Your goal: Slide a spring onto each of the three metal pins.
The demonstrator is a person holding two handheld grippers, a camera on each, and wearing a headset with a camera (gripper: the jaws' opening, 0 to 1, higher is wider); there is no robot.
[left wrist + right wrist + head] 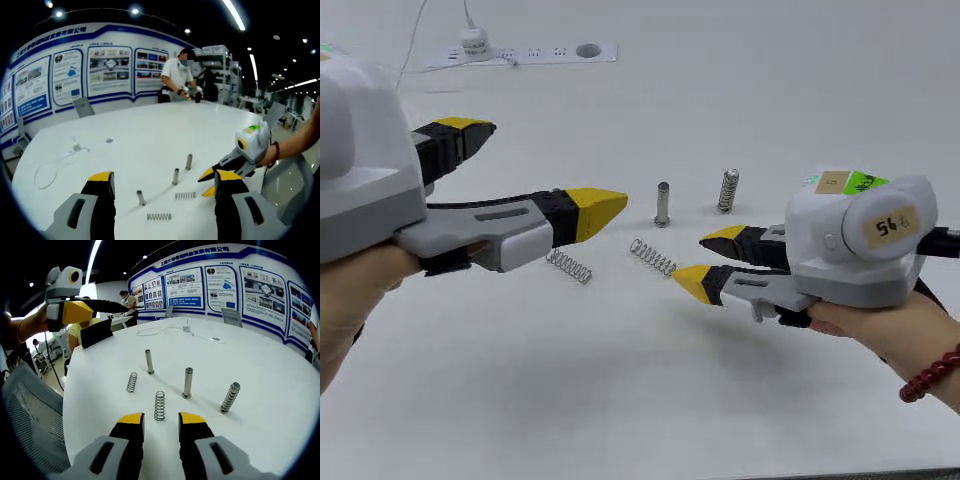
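Shiny bare-metal pins (663,203) and bright wire springs (652,257) sit on a smooth, matt white table (620,390).

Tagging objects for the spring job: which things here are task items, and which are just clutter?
Job: far pin; middle pin; sprung pin; near spring; far spring.
Lying about: power strip; chair.

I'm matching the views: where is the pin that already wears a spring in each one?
Head view: the sprung pin stands right of centre.
Left gripper view: the sprung pin is the farthest of three.
Right gripper view: the sprung pin is the rightmost.
Shared landmark: the bare pin beside it.
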